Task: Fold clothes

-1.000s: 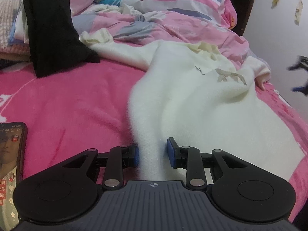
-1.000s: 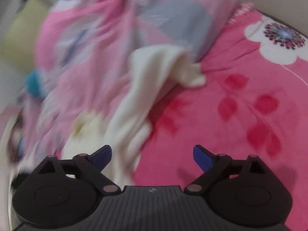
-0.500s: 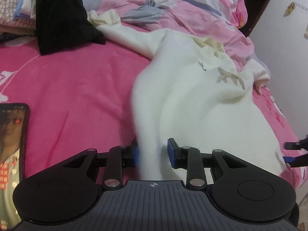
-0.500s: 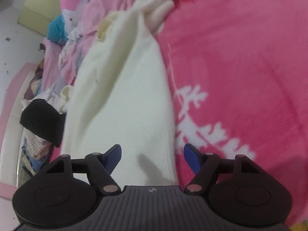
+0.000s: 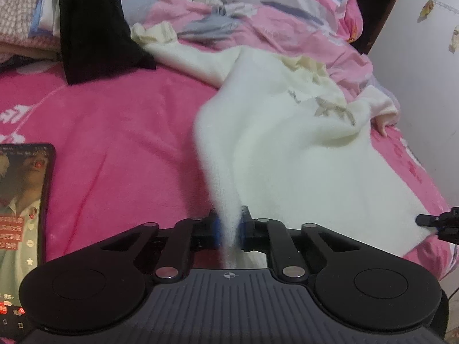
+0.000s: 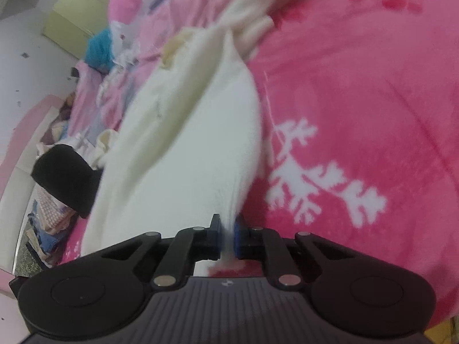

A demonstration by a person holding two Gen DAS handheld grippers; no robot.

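Cream knit is pinched in both tools: our left gripper (image 5: 229, 230) is clamped on the sweater (image 5: 287, 149) at its near-left hem corner, and our right gripper (image 6: 227, 236) is closing on the near-right corner, cloth between its pads. From there the garment runs lengthwise away over the pink bedspread (image 5: 114, 132), collar and sleeves far off by the rumpled quilt (image 5: 272, 5).

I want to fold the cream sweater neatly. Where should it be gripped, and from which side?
Best at the two corners of the near edge, approached from the near side of the bed. The cream sweater lies lengthwise away, with its sleeves at the far end. The left claw already pinches one corner, and the right claw is closing on the other.
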